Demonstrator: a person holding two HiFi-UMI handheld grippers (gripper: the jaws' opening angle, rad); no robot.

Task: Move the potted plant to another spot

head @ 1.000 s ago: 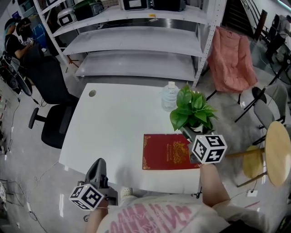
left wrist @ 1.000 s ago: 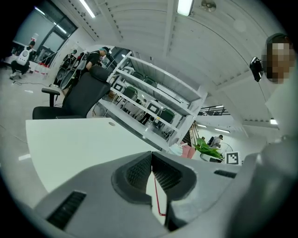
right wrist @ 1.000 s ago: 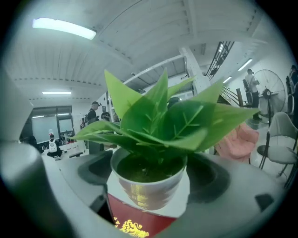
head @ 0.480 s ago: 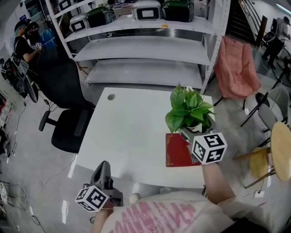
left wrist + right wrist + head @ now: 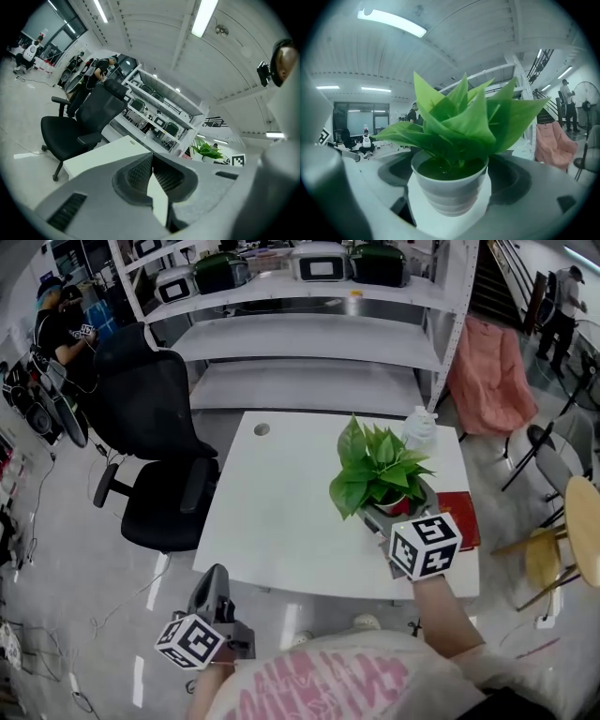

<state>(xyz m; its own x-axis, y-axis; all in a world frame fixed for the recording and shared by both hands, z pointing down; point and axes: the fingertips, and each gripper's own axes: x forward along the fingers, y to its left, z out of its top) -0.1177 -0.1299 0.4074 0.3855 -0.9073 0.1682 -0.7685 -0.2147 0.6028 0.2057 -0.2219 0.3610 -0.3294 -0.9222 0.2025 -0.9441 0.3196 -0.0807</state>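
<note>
The potted plant (image 5: 377,465), green leaves in a small white pot (image 5: 450,190), sits between the jaws of my right gripper (image 5: 394,510), which is shut on the pot. In the head view it is over the right half of the white table (image 5: 281,493); whether the pot's bottom touches the top is hidden. In the right gripper view the leaves (image 5: 461,117) fill the middle. My left gripper (image 5: 213,579) hangs low at the near left, off the table's front edge, its jaws shut on nothing (image 5: 152,176). The left gripper view shows the plant (image 5: 206,150) far off to the right.
A red book (image 5: 461,506) lies on the table right of the plant, partly hidden by it. A water bottle (image 5: 419,427) stands behind. A black office chair (image 5: 155,456) is at the table's left, metal shelving (image 5: 309,334) behind, a pink chair (image 5: 492,371) and a wooden stool (image 5: 583,531) at right.
The plant has gone leftward across the table with my right gripper: it was at the red book's far corner by the bottle, now the book shows to its right. The left gripper stays low.
</note>
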